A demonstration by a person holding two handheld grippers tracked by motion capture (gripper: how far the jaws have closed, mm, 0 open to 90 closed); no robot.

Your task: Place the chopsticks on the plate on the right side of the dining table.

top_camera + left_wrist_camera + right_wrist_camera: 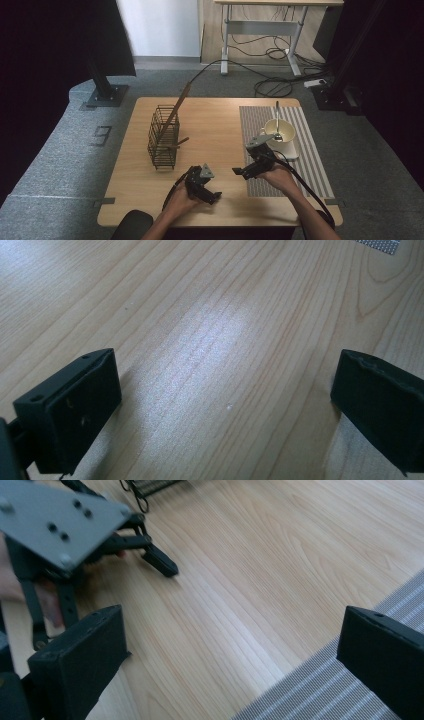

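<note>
High view shows cup [278, 131]; left tongs [225, 405] view, bare table [210, 315].

Figure "9" marked on grey floor [102, 135]

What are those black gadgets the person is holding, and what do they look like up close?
Each hand holds a black tool: left tool, right tool. Each is a frame of thin black bars that ends in two blocky black jaws, with a grey three-cornered plate with screws on top and a black cable trailing back. The forearms are bare, no sleeves.
</note>
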